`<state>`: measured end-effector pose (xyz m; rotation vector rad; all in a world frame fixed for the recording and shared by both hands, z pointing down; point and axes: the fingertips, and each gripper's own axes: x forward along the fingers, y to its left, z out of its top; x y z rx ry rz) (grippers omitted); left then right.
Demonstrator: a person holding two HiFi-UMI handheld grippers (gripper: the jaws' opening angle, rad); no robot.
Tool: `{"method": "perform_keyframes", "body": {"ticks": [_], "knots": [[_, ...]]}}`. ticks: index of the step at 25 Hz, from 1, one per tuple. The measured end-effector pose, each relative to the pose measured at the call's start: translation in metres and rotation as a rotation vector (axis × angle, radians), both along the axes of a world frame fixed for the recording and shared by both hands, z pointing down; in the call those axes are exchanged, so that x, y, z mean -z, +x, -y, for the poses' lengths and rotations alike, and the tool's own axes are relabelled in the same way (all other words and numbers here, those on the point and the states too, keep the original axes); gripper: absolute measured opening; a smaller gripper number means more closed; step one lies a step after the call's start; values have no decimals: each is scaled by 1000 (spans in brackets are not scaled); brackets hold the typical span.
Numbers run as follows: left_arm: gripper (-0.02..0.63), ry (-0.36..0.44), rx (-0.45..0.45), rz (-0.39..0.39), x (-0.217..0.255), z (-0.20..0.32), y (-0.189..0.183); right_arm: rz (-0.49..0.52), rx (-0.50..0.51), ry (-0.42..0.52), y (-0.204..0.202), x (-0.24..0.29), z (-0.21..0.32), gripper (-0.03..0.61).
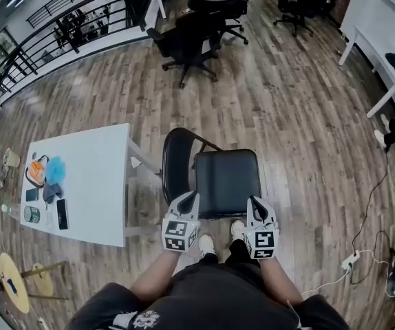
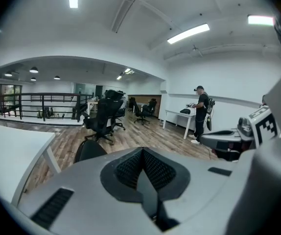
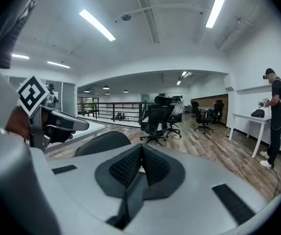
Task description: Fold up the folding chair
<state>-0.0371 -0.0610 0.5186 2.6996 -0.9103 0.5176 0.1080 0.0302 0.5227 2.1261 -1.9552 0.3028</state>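
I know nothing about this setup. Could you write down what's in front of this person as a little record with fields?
Folding chair: unfolded, seat flat, standing on the wood floor
Left gripper: shut, holding nothing, at the seat's near edge
Right gripper: shut, holding nothing, at the seat's near edge
White table: beside the chair, on the left gripper's side
Task progress: chair not yet folded
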Motion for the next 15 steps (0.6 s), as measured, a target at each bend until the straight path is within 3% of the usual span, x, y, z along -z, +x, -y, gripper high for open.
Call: {"method": "perform_keyframes", "body": {"ticks": [6,13,14,15], "knots": [[5,-21,113,55,-25,39,16,41,23,-38,52,-39,37,15],[6,-139,285,214,-75,73,2,178,204,-253,81,-133,60,17],[17,-158,293,233,-80,76,1,203,226,-277,85,-147,62,26],[75,-172,302,253,-84,79,0,232,242,-299,89,-160,65,95]]}}
